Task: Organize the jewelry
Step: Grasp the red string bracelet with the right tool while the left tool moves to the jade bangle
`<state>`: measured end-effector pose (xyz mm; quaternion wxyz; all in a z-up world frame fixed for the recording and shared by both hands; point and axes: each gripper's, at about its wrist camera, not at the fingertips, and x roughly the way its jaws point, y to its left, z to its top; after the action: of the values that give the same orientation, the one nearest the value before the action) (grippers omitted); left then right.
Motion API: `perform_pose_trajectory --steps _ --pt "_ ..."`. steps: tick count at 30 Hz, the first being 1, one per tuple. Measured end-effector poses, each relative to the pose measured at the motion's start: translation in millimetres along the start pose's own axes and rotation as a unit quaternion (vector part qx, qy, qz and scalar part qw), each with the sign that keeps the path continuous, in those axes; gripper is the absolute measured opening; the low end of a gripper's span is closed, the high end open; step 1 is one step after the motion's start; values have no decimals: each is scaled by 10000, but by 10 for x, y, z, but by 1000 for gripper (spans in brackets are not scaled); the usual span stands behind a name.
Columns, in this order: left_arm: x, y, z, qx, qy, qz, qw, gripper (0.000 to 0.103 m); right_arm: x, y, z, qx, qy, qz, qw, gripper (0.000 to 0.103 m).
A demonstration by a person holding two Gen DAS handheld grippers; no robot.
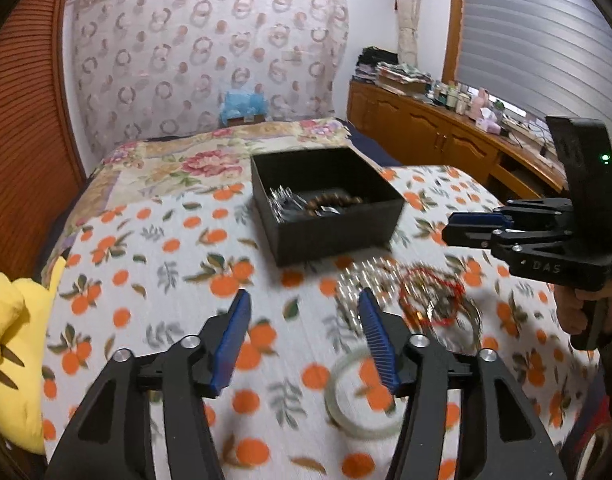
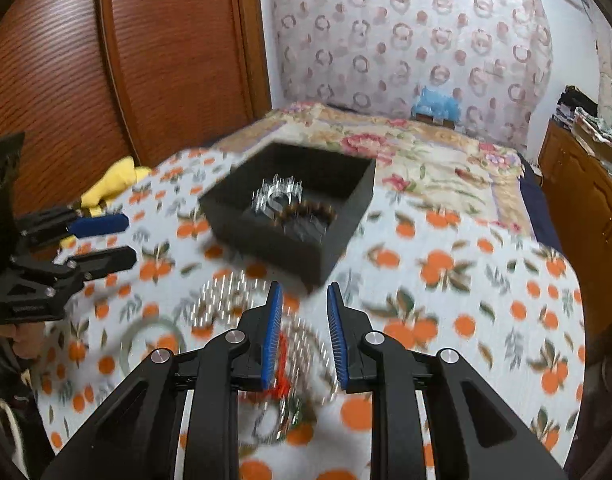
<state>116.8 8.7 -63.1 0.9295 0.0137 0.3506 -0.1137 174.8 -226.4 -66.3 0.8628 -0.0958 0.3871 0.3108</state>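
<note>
Box [image 1: 325,208] beyond jewelry heap [image 1: 405,300] — bangle [image 1: 359,396] nearby; left claw [image 1: 306,338], right claw [image 2: 304,336] open, empty.

Open right claw [image 2: 304,304] above blurred jewelry [image 2: 298,344]

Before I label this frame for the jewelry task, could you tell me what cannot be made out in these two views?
- Loose jewelry pile, left wrist view: motion blur merges the silver chains and red cord; separate pieces cannot be counted.
- Same pile, right wrist view: right gripper covers part of it.
- Black box contents, both views: beaded bracelet visible, silver pieces beside it too blurred to identify.
- Pale bangle, left wrist view: left gripper finger covers one side.
</note>
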Motion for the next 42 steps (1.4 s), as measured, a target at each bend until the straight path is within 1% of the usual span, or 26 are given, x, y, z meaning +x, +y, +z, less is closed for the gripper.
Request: perform_pose_trajectory --steps 5,9,12,14,15,16,17,18,20,29,36,39,41,42 --pt "-5 -41 -171 -12 146 -114 9998 59 110 65 -180 -23 286 6 9996 25" --pt "25 -56 -270 -19 250 -158 9996 60 154 64 -168 95 362 -5 9993 25" --pt "52 -74 -314 -3 317 -202 9993 66 211 77 -143 69 437 18 9990 25" --pt "71 -92 -328 27 365 -218 9991 67 261 67 -137 90 508 17 9987 25" --pt "80 -104 -334 49 391 -225 9990 68 291 63 -142 108 549 45 9984 24" --pt "87 -121 -340 73 421 -238 9988 68 304 60 -148 116 571 63 9983 18" --pt "93 -136 -346 94 450 -254 9986 69 318 61 -158 116 603 77 9981 8" --pt "98 -152 -348 116 475 -269 9984 71 323 67 -168 94 619 50 9980 5" --pt "106 -195 -360 177 525 -329 9979 73 297 71 -180 58 582 64 9983 4" --pt "219 -397 -389 475 797 -354 9951 73 -12 74 -59 22 59 -43 10000 3" --pt "311 -471 -422 606 983 -320 9928 74 -107 98 -31 -20 -73 -64 10000 3" --pt "353 -491 -429 702 964 -218 9926 74 -124 107 -27 -52 -104 -87 9999 3" --pt "354 -494 -426 716 934 -183 9929 69 -134 112 -14 -64 -124 -102 9999 3" --pt "350 -488 -429 710 917 -214 9930 69 -137 113 -5 -65 -135 -105 9998 3"
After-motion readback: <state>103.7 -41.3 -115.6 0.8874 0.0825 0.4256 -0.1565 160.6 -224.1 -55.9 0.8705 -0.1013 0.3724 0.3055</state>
